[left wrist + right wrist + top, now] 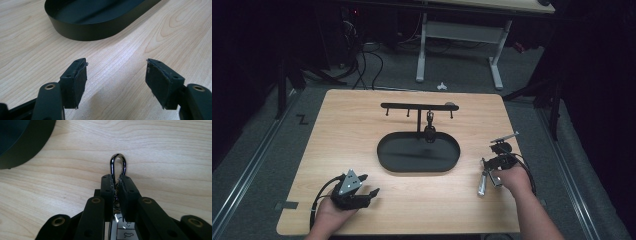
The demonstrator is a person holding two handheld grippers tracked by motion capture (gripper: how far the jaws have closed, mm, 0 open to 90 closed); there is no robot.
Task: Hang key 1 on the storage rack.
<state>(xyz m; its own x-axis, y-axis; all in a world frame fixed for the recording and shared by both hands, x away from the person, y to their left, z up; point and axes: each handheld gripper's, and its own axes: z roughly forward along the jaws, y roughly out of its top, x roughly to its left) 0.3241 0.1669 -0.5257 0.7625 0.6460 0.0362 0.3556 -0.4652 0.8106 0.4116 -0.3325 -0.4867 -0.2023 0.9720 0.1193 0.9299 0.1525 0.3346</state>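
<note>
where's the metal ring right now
The metal ring sits clamped in the right gripper, low over the table right of the black tray.

Tray [387, 162] black — ring [118, 161] silver — table [347, 130] pale wood.

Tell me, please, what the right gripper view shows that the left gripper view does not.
Right gripper view: the right gripper shut on a shiny metal loop, whose bend pokes out past the fingertips. Left gripper view: the left gripper open, with bare wood between its jaws. Both: the black tray and the wooden table.
</note>
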